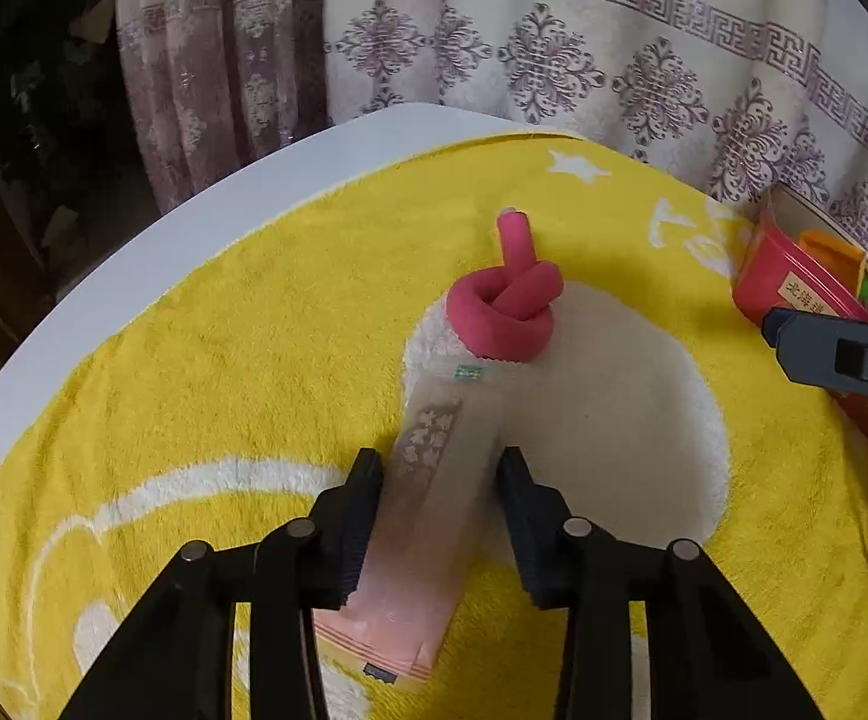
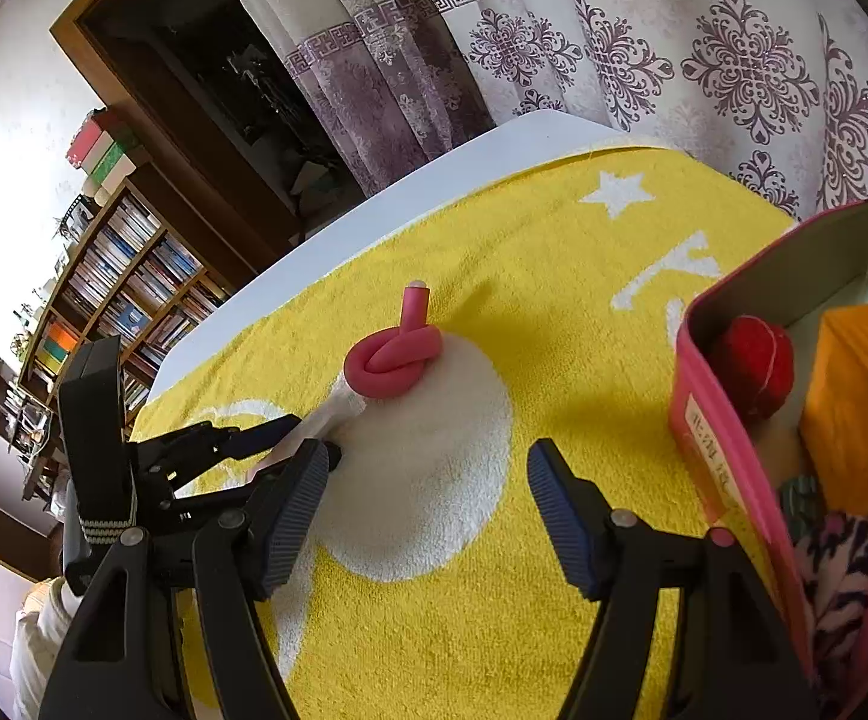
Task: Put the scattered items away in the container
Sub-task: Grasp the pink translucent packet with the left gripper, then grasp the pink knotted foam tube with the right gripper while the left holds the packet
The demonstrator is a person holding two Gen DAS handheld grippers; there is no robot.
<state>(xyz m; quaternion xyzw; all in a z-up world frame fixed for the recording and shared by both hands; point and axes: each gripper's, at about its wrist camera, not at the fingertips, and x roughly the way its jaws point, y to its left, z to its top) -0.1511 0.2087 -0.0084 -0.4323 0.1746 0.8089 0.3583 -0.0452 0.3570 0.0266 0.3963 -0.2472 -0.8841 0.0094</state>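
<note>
The left gripper (image 1: 441,468) jaws straddle a long pale-pink sachet (image 1: 416,516), unclenched; a knotted pink foam tube (image 1: 509,309) touches its far end. The right gripper (image 2: 428,468) jaws gape, released, beside the pink box (image 2: 728,450).

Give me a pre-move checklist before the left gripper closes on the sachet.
1. Sachet between the left gripper fingers: ok, one finger on each side.
2. Left gripper open: ok, gap visible on the right side of the sachet.
3. Pink knot clear of the grasp: cannot tell, it lies at the sachet's far end, maybe touching.
4. Right gripper out of the way: ok, open, empty, above the towel.
5. Box has room: cannot tell, ball and orange block already inside.
</note>
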